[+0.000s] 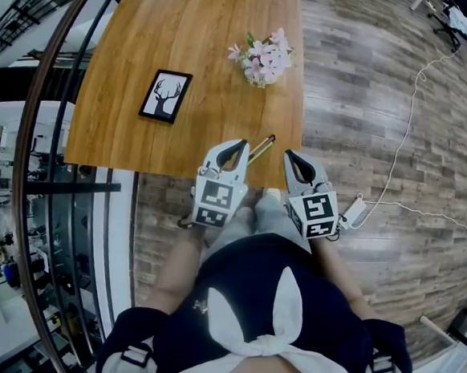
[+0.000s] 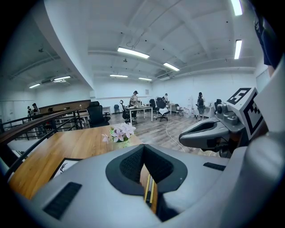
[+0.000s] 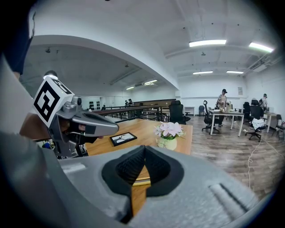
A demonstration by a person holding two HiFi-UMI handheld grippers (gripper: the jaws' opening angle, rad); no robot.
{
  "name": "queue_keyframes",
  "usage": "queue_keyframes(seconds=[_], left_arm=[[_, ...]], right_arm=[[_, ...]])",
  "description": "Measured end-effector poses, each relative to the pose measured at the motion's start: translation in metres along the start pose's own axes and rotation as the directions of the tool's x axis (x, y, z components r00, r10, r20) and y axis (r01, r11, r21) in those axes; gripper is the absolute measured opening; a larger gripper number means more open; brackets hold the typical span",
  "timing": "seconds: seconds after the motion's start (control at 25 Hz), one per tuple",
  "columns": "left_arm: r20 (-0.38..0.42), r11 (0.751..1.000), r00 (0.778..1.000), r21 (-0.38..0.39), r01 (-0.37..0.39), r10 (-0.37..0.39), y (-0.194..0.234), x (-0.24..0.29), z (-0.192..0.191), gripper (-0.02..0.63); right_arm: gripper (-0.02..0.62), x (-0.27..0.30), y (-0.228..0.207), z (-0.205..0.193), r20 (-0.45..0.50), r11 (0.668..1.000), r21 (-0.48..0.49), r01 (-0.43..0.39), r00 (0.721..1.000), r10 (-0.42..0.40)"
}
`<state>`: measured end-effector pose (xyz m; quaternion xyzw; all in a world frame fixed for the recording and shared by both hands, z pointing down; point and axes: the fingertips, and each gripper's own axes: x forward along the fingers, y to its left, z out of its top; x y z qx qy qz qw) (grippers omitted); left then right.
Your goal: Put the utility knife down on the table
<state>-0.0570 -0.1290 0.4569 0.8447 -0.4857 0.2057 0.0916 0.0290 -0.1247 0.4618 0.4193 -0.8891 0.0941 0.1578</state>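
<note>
Table (image 1: 186, 73) of orange-brown wood fills the top of the head view, its near edge just ahead of the person. Over that edge hover the left gripper (image 1: 241, 144) and the right gripper (image 1: 289, 155), side by side. Each is clenched on nothing: their own views show the jaw tips meeting with no object pinched. Further in stand a pot of pink flowers (image 1: 263, 59) and a framed stag picture (image 1: 165, 96). Smallest, the utility knife (image 1: 261, 148) lies on the wood close to the near edge, between the two gripper tips and just beside the left one. Putting it down looks finished; what remains is to draw both grippers back without nudging the knife off the edge.
</note>
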Motion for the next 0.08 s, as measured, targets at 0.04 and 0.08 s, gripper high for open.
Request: queue_keyframes(seconds=[0.04,0.08], left_arm=[[0.000,1.000,1.000,-0.002,0.001,-0.001,-0.0002,0.0002,-0.0002,0.017],[0.001,1.000,1.000,-0.004,0.003,-0.003,-0.0005,0.0004,-0.0004,0.017]], right_arm=[[-0.003,0.0001,-0.0001,-0.0004,-0.001,1.000,0.000,0.000,1.000,0.000],[-0.003,0.0002,-0.0002,-0.0008,-0.001,1.000,0.001,0.000,1.000,0.000]])
